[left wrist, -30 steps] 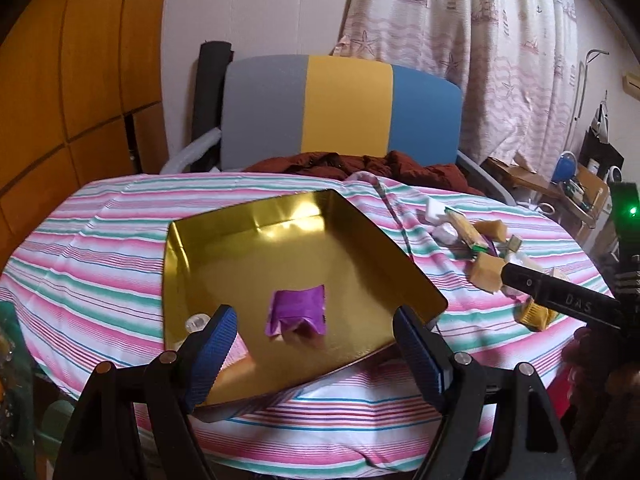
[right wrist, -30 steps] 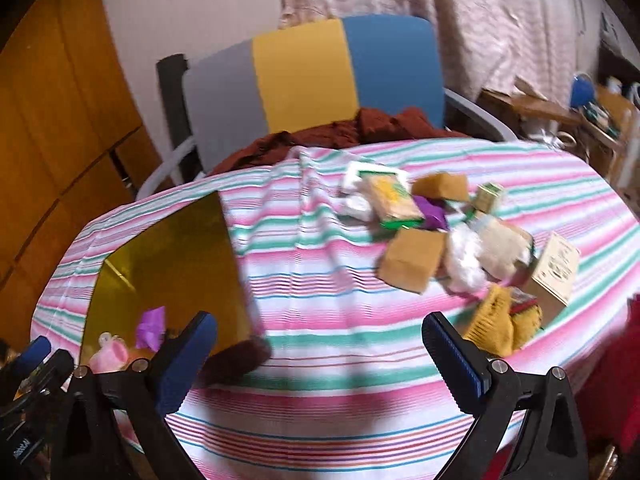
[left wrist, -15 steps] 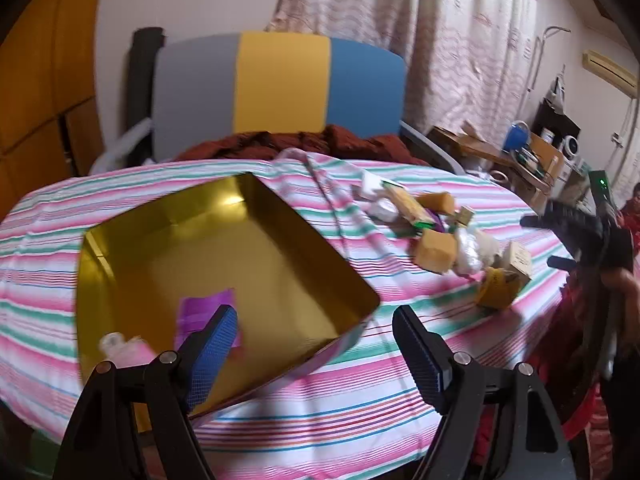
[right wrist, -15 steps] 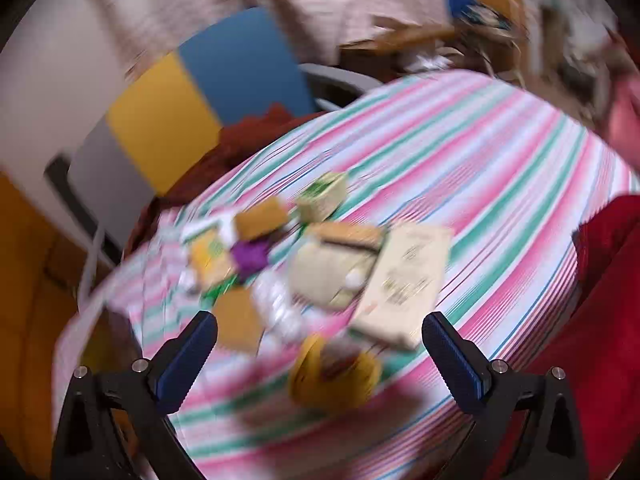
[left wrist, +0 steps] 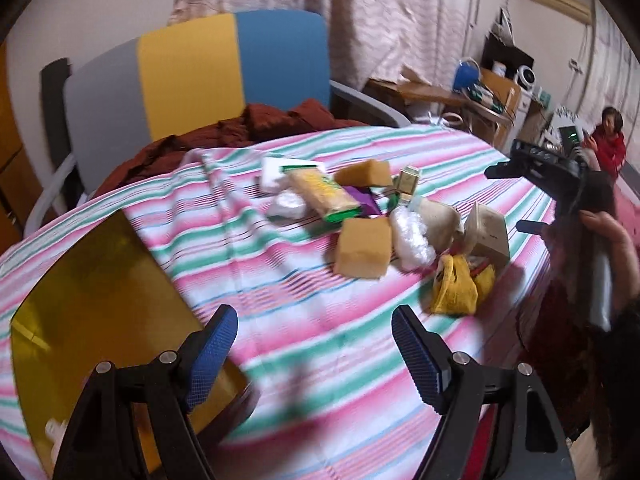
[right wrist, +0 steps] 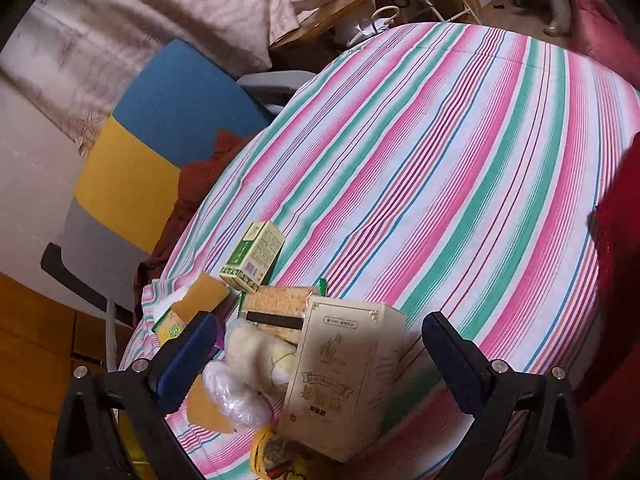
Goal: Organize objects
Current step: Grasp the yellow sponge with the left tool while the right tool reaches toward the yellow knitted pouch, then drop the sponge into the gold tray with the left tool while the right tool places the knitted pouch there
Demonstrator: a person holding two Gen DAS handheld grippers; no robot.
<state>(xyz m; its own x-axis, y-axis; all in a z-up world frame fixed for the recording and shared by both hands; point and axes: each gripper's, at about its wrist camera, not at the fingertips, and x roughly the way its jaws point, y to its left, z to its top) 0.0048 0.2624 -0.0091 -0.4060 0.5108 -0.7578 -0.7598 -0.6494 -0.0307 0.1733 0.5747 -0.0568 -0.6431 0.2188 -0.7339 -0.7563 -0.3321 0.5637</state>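
A gold tray (left wrist: 92, 296) sits at the left on the striped tablecloth (left wrist: 280, 280). To its right is a pile: tan sponge blocks (left wrist: 362, 248), a cracker pack (left wrist: 324, 196), a white plastic wad (left wrist: 412, 240), a beige box (left wrist: 490, 236) and a yellow bag (left wrist: 456, 288). My left gripper (left wrist: 314, 352) is open and empty over bare cloth, short of the pile. My right gripper (right wrist: 320, 360) is open just above the beige box (right wrist: 340, 376), its jaws wide on either side. A small green box (right wrist: 254, 258) stands behind it.
A chair with a grey, yellow and blue back (left wrist: 200, 80) stands behind the table, with a red-brown cloth (left wrist: 240, 132) on its seat. A hand (left wrist: 612, 236) holds the right gripper (left wrist: 504, 198). A cluttered desk (left wrist: 480, 92) stands at the back right.
The left view has swung right from the tray to the pile, so the purple piece in the tray is out of view. The right gripper has come down close over the beige box.
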